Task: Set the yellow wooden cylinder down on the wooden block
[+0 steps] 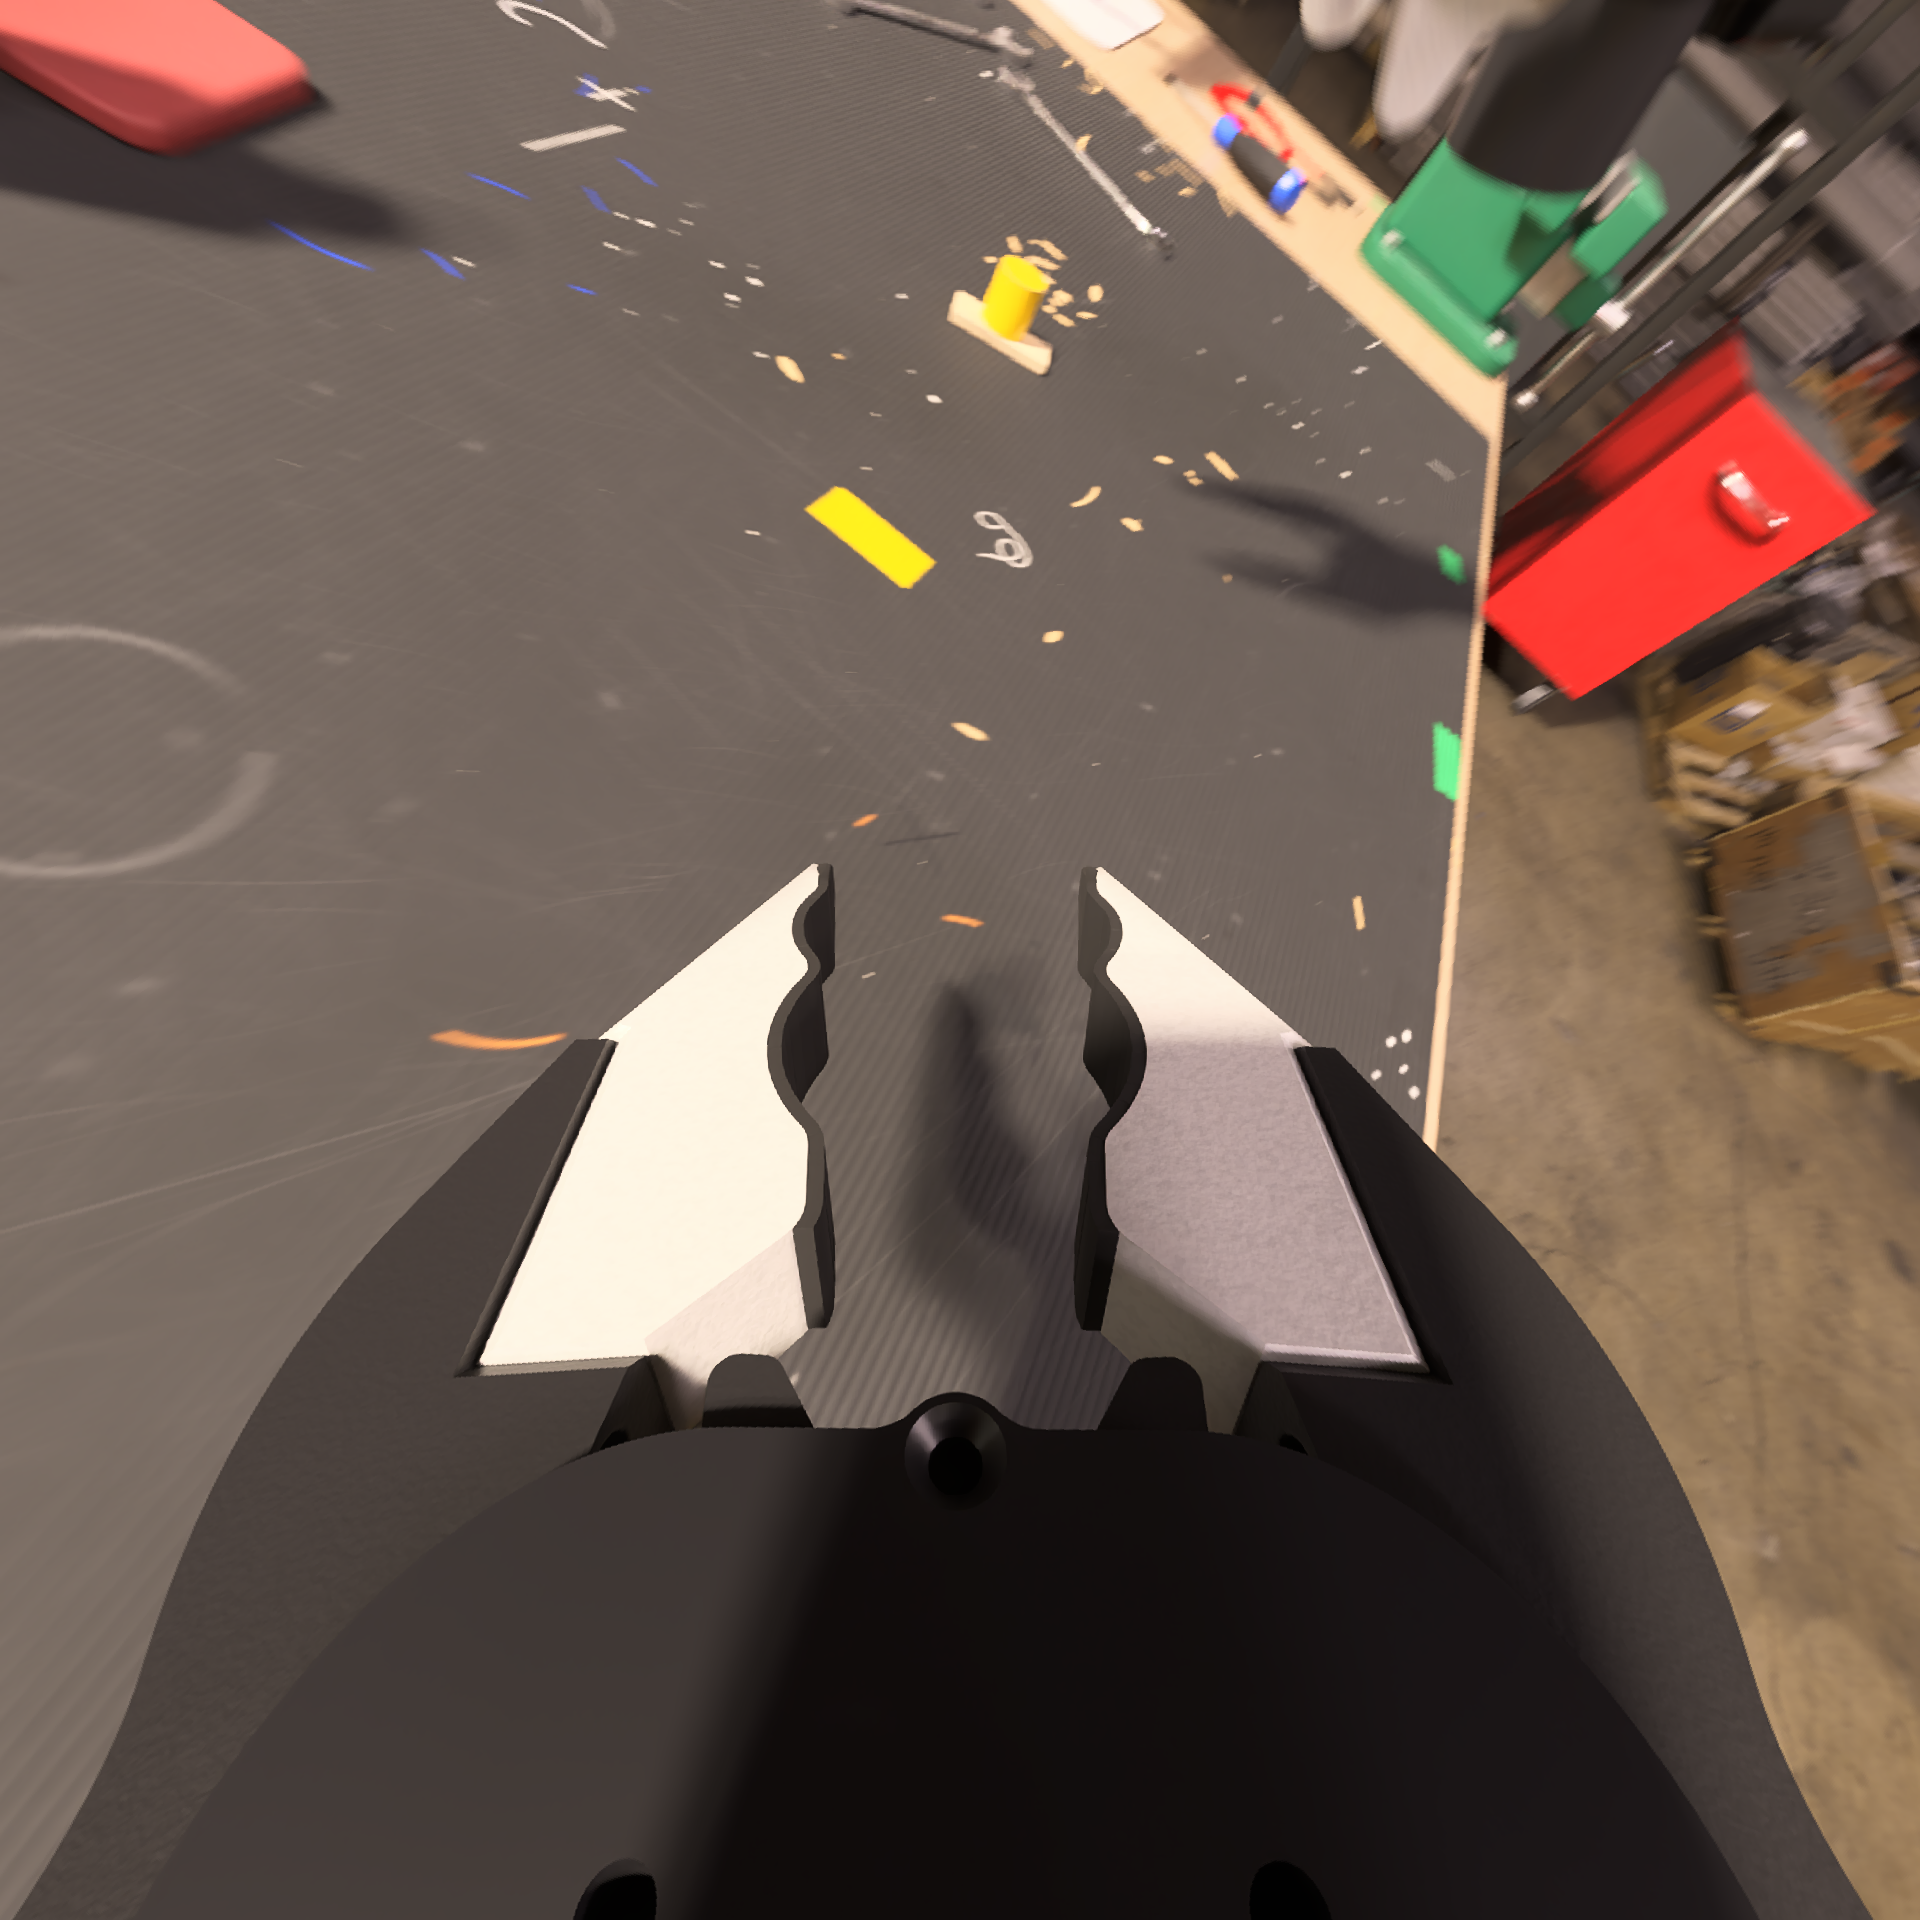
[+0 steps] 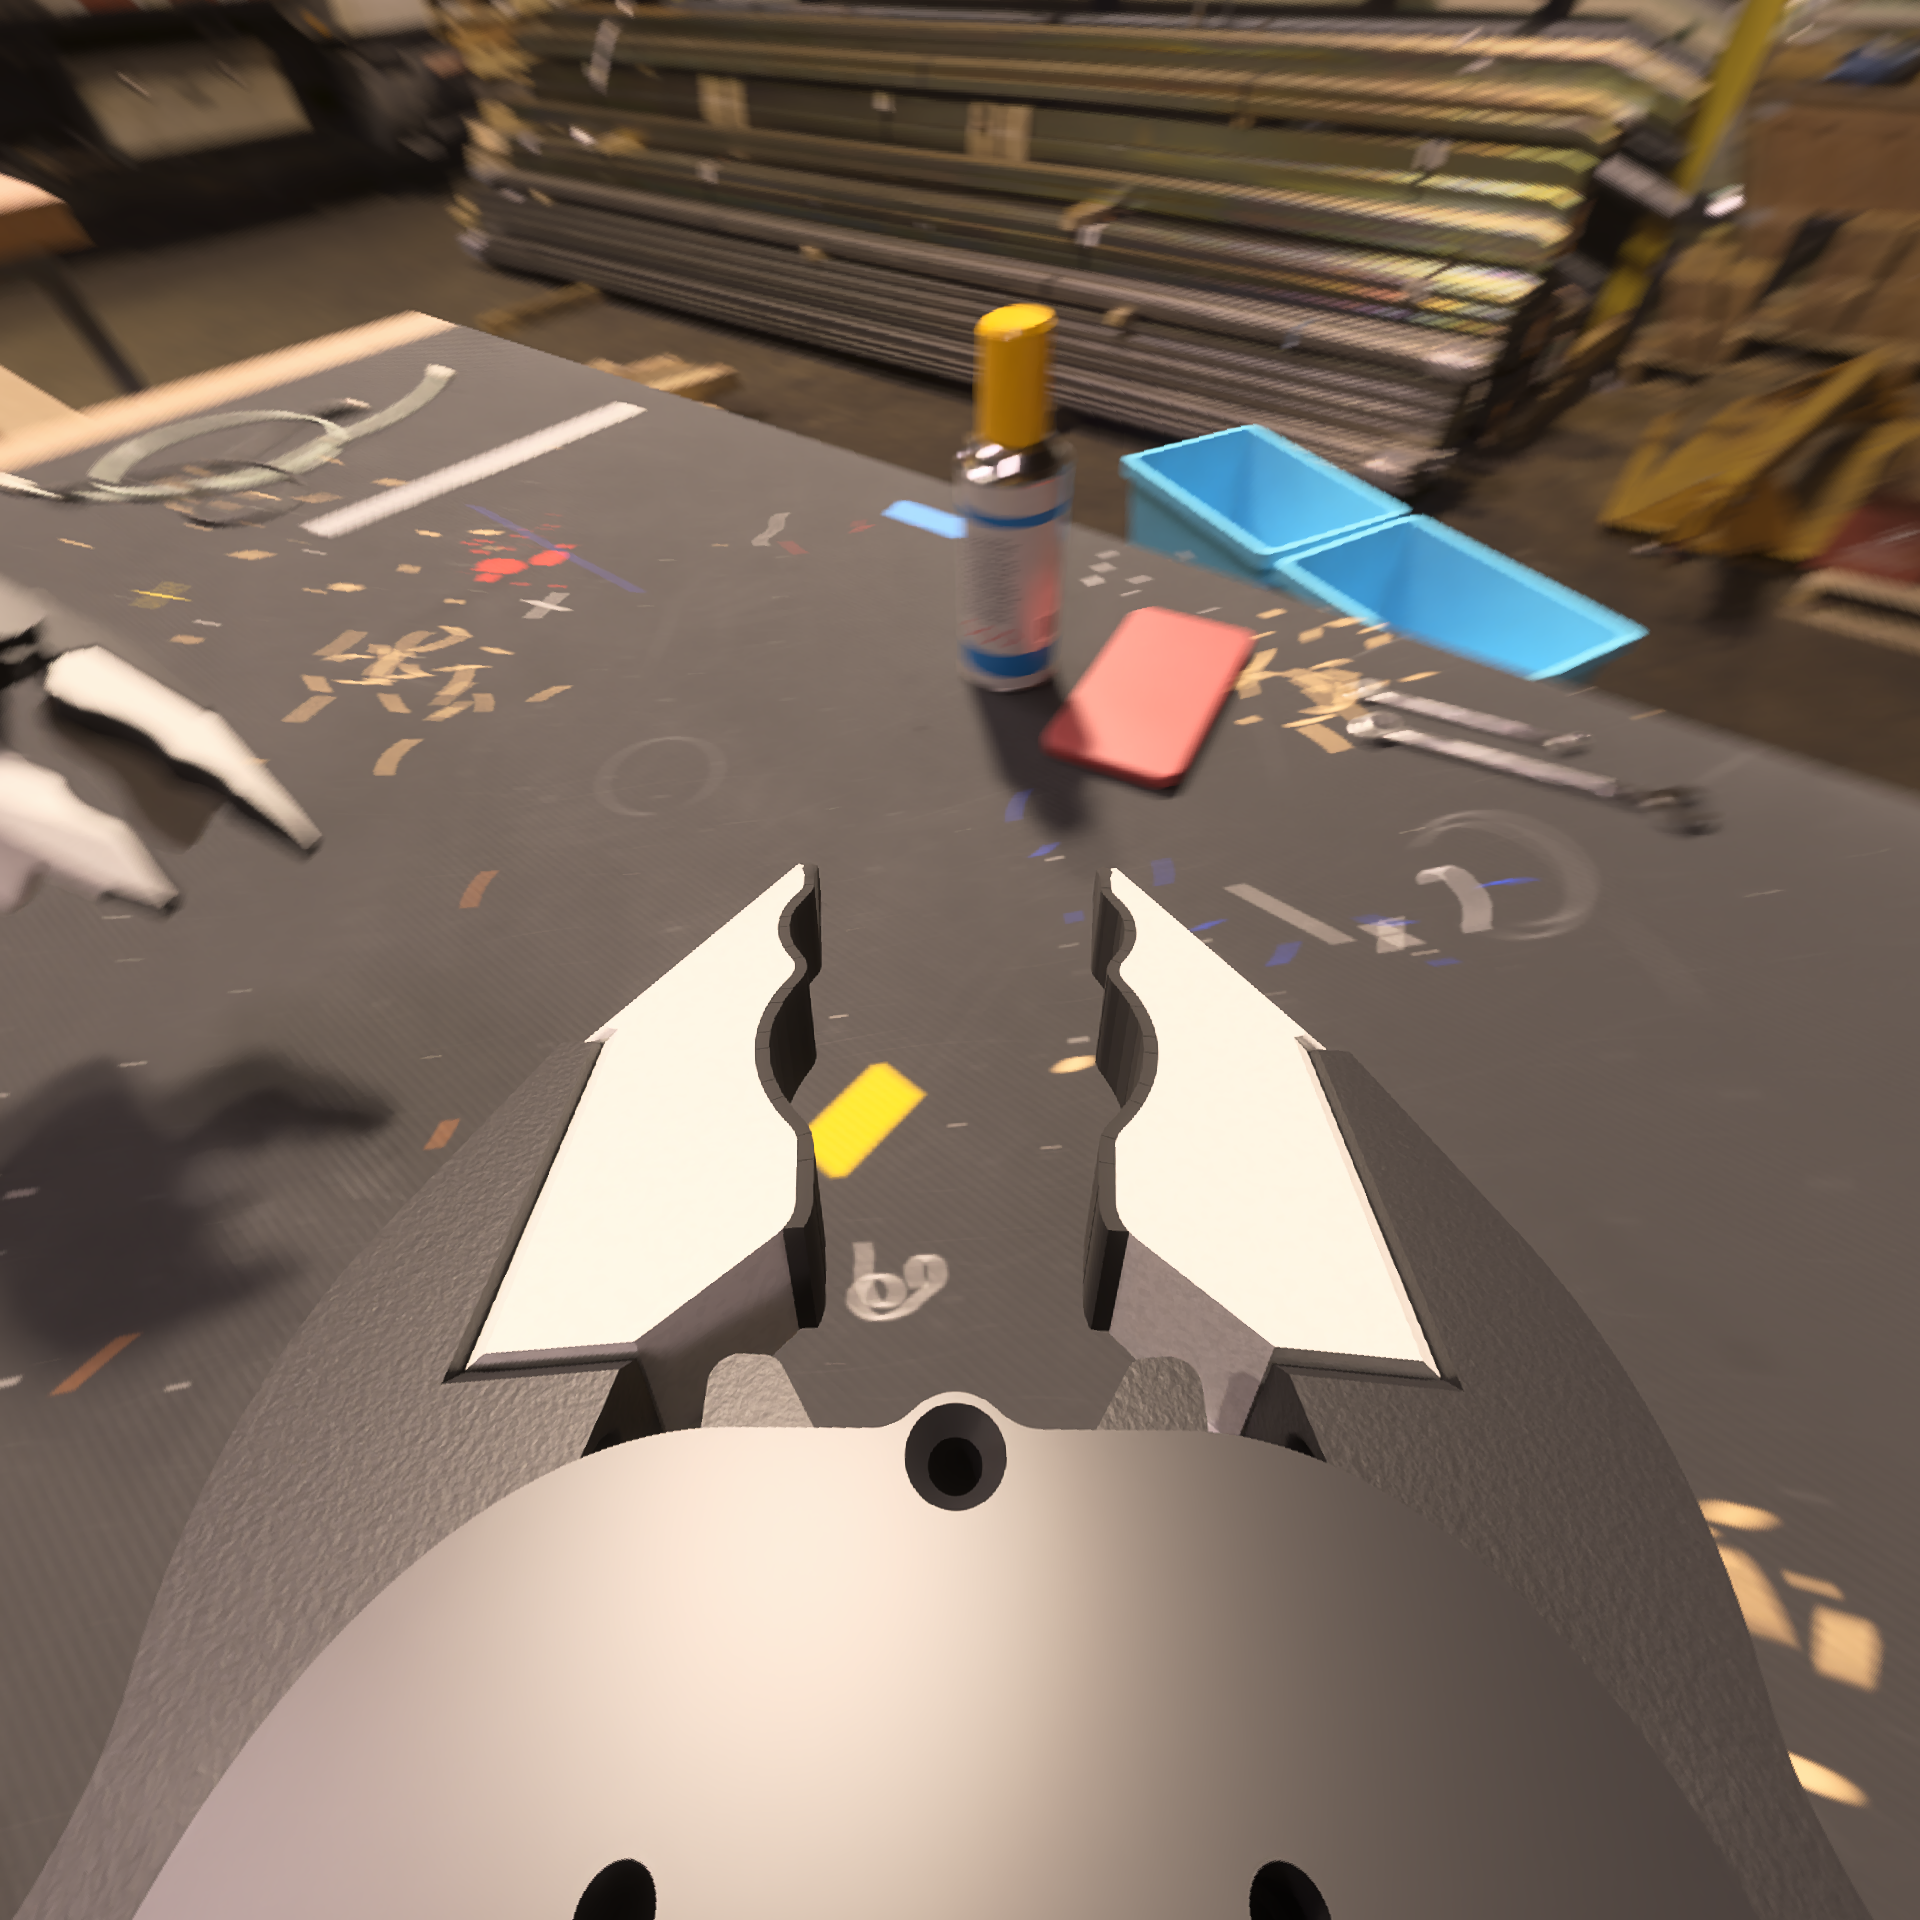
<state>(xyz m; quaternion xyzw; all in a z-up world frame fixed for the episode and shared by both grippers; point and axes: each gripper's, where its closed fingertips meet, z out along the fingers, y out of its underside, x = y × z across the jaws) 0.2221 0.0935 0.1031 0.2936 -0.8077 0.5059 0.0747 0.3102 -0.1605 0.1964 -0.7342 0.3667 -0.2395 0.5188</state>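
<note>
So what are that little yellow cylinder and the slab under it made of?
The yellow cylinder looks like painted wood: an even, matte yellow coat with no grain showing, so plastic is possible. The block beneath it looks like bare, pale wood, unpainted and matte, like the chips scattered around.

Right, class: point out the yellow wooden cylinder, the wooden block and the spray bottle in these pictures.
yellow wooden cylinder [image 1: 1011, 297]: left wrist view, on its curved side.
wooden block [image 1: 997, 340]: left wrist view, on its top face beside the cylinder's base.
spray bottle [image 2: 1010, 566]: right wrist view, on its labelled body below the yellow cap.

Stacked metal sheets [image 2: 1039, 187] and cardboard boxes [image 1: 1808, 904] crowd the concrete floor [image 1: 1621, 1351].
</note>
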